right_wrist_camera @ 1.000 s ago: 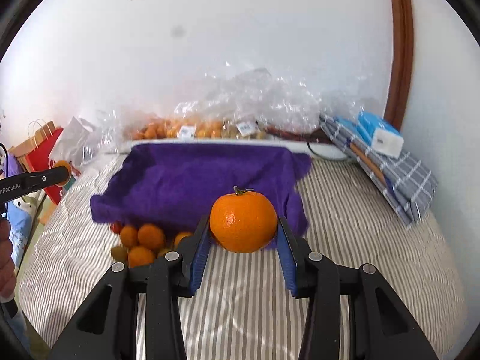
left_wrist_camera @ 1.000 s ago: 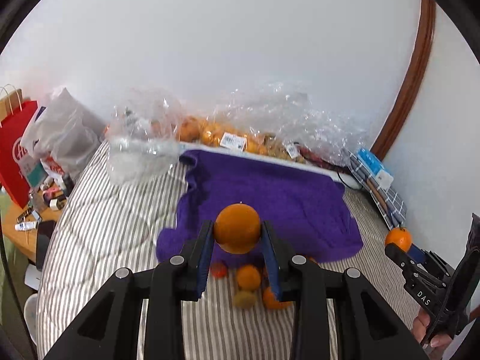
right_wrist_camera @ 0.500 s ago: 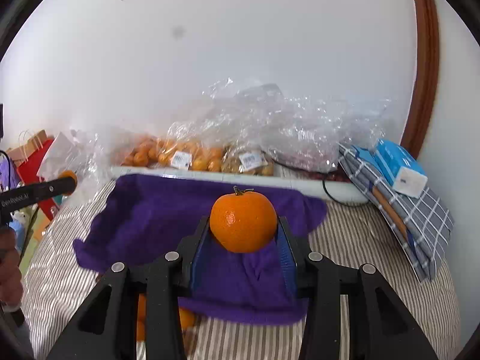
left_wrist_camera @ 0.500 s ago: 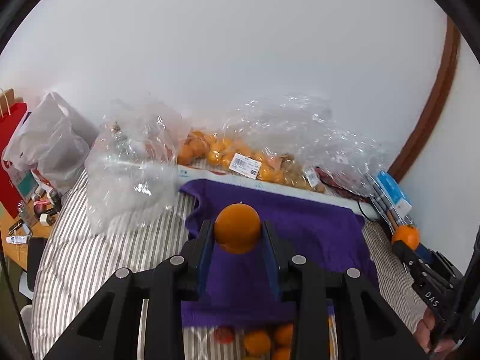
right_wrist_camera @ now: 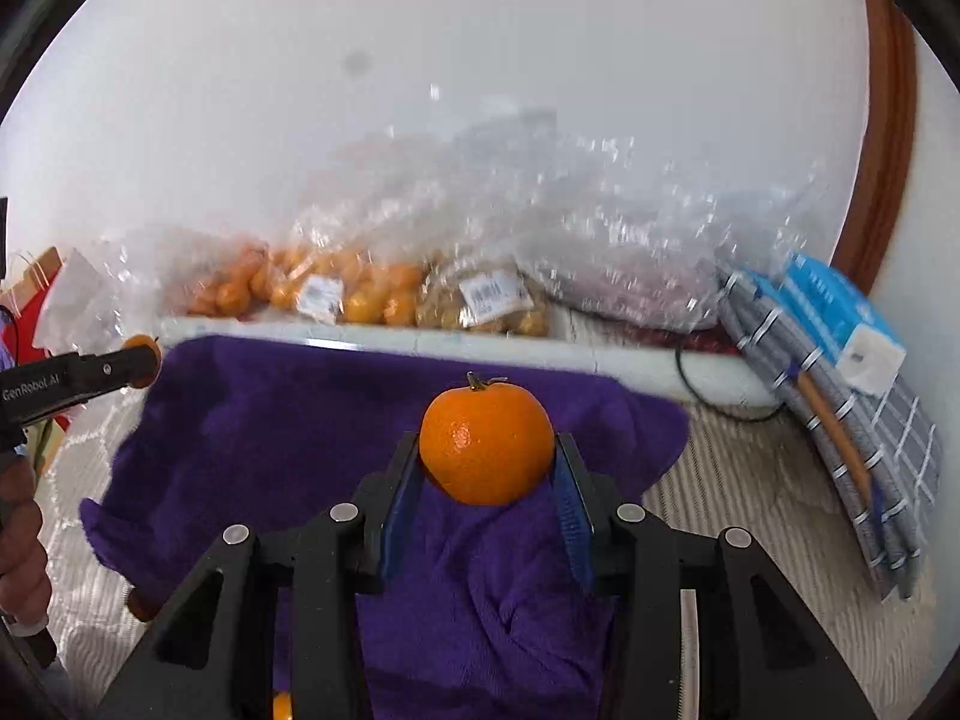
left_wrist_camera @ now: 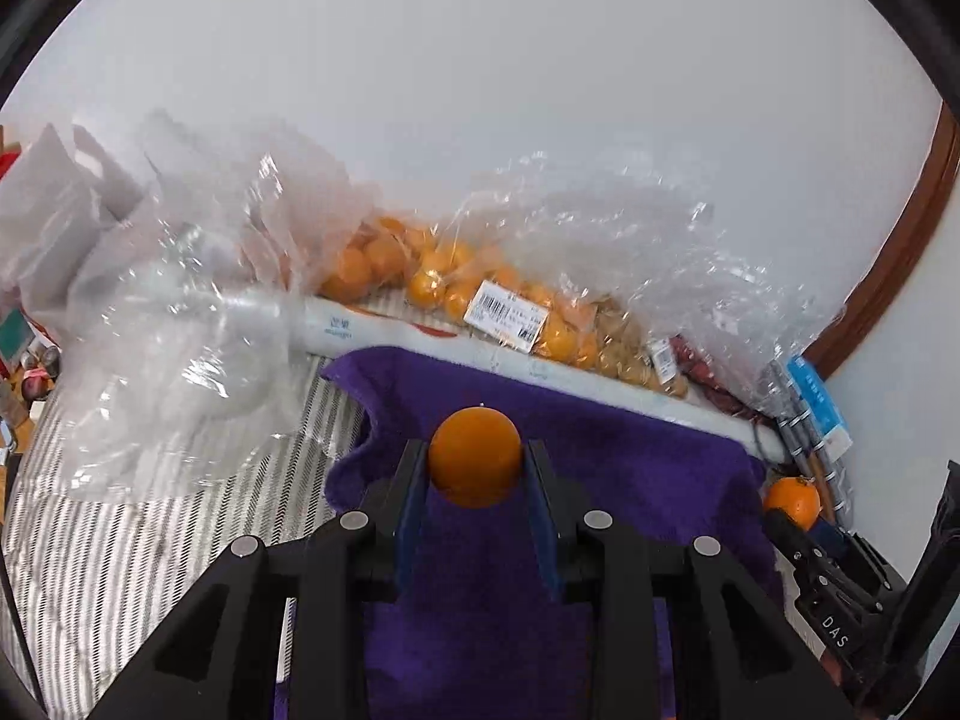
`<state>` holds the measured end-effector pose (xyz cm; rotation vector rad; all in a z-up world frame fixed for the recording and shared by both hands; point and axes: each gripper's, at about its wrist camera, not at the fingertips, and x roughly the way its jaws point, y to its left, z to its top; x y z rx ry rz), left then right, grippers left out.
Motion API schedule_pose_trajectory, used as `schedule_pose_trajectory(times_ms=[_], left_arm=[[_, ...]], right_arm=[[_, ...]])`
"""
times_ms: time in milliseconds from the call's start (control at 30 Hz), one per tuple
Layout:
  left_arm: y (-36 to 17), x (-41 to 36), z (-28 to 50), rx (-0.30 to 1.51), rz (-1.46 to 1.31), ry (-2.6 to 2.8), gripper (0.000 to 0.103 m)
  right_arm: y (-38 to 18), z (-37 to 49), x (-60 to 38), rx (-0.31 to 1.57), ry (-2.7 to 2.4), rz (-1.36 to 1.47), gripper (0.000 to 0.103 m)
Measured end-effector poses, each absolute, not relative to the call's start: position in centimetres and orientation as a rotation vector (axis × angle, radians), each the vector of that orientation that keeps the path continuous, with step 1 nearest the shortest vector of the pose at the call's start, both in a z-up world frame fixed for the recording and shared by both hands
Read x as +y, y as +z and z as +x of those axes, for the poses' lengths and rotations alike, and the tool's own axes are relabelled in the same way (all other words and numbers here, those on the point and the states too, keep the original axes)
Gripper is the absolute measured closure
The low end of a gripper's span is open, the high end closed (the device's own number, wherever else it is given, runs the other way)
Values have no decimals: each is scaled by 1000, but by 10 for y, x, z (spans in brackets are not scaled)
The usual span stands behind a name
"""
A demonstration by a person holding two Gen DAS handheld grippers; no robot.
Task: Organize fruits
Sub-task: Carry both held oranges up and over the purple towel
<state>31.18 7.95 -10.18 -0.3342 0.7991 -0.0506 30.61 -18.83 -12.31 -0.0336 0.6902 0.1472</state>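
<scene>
My left gripper (left_wrist_camera: 475, 468) is shut on a small smooth orange (left_wrist_camera: 475, 455), held above the purple towel (left_wrist_camera: 630, 462). My right gripper (right_wrist_camera: 486, 468) is shut on a larger orange with a stem (right_wrist_camera: 487, 444), also above the purple towel (right_wrist_camera: 282, 420). The right gripper with its orange (left_wrist_camera: 791, 501) shows at the right edge of the left wrist view. The left gripper's tip (right_wrist_camera: 129, 367) shows at the left of the right wrist view. Clear bags of oranges (left_wrist_camera: 444, 288) lie along the wall behind the towel.
A striped bed cover (left_wrist_camera: 150, 534) lies under the towel. Crumpled clear plastic bags (left_wrist_camera: 174, 348) sit to the left. A folded checked cloth (right_wrist_camera: 864, 450) and a blue box (right_wrist_camera: 840, 312) lie at the right. A loose orange (right_wrist_camera: 282, 707) peeks out below the right gripper.
Both grippers have moved forward over the purple towel toward the wall, each still holding its orange. The loose fruit pile at the towel's near edge has dropped out of view.
</scene>
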Motion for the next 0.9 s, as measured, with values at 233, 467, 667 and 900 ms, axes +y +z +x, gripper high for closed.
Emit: schedule_pose_trajectory(times_ms=[233,467,667,900], left_arm=[[-135,72,323,888,-276,-43,73],[-150,65,328,932,-251,-58,73],[-155,63,330,941,-245,-57,73],[-156,59,331,945,-225,-46,73]], right_arm=[[-154,318,-192,749,136,-49,61],[-171,330,-194,806,119,-55,61],[-178,333,-193,833,115,-62,61],[-179,334,-194,839,115,-50,60]])
